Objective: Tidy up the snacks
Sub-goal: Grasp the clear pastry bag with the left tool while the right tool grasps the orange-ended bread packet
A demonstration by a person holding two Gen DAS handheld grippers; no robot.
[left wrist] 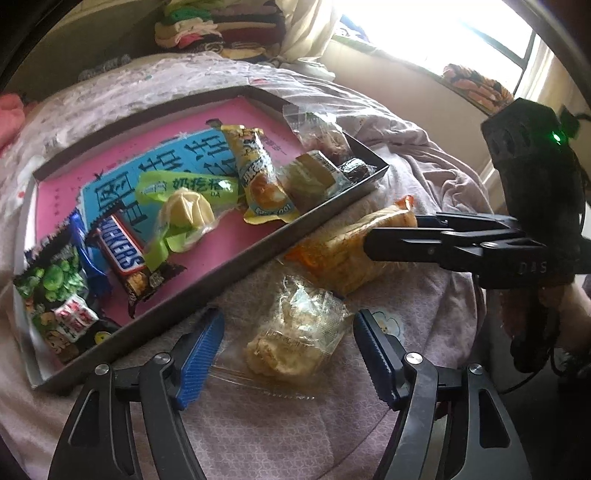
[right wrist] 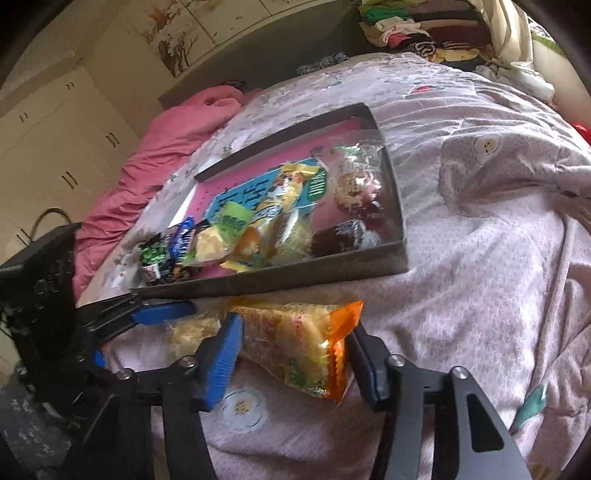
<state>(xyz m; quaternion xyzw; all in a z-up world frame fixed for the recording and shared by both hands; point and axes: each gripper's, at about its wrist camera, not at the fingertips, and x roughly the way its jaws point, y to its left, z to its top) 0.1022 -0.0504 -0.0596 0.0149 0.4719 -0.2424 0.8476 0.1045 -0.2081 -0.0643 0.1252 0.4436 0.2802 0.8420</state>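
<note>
Right wrist view: your right gripper (right wrist: 291,363) clamps orange pack (right wrist: 295,343), frame centre; crinkly, light, crushable. Left gripper (left wrist: 288,350) released, straddling clear bag (left wrist: 295,332); slippery, take mid-body.

My right gripper (right wrist: 291,360) has its blue pads either side of the orange-ended cracker packet (right wrist: 295,343), gripped. Ahead of my fingers lies the tray (right wrist: 280,282) of snacks; my left gripper (right wrist: 162,310) reaches in at left.

A home bedroom: quilted bed (right wrist: 480,221), wardrobe doors (right wrist: 55,147), folded clothes (right wrist: 424,29).
</note>
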